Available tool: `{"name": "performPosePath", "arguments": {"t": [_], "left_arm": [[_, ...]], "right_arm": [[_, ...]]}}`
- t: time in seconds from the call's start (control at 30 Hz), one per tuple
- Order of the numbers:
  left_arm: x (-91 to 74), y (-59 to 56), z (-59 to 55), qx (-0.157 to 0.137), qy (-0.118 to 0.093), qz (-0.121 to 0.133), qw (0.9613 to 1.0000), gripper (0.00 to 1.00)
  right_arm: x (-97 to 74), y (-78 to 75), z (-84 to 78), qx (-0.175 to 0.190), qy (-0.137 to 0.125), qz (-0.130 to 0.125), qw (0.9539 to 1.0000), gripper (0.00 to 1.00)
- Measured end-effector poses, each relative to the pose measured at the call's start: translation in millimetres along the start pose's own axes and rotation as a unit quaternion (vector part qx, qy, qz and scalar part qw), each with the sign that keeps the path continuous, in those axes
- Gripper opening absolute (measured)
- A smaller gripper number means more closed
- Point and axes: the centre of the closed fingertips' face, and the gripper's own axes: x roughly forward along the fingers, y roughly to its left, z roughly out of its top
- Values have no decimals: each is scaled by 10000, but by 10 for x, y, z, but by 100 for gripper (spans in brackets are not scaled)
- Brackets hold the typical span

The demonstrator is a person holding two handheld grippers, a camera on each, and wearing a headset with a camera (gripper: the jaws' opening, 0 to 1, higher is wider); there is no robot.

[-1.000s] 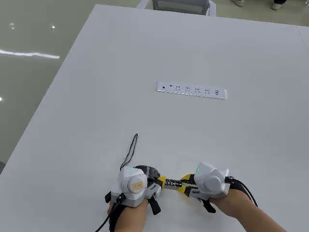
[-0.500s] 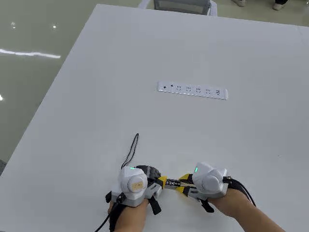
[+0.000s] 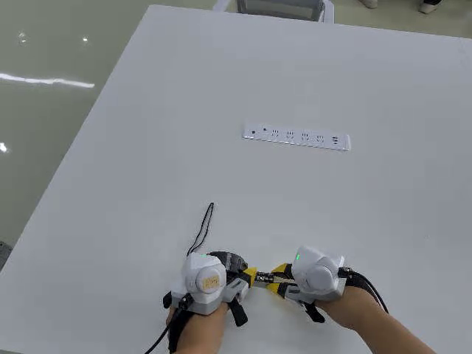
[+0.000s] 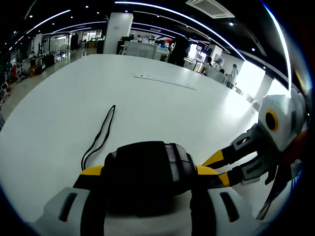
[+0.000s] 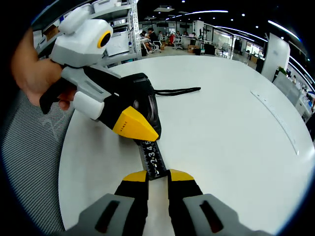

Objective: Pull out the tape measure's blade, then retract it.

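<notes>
At the near edge of the smooth white table [image 3: 221, 110], the left gripper [image 4: 147, 172] is clamped on the tape [image 5: 141, 96], its yellow-tipped jaws pressing either side of the rounded black case. A short stretch of flat black blade [image 5: 150, 155] with white numerals runs right from the case, and the right gripper [image 5: 157, 175] pinches its end. A thin black cord [image 3: 200, 230] lies looped on the table just beyond the case. A long, flat white power strip [image 3: 296, 138] lies farther off.
</notes>
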Motion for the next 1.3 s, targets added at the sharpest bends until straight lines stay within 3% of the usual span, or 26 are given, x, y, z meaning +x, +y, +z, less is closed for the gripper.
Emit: {"name": "performPosePath", "arguments": {"t": [1.3], "left_arm": [[0, 4, -8, -34, 8, -28, 10000, 67]], "right_arm": [[116, 57, 116, -92, -24, 53, 9999, 14]]}}
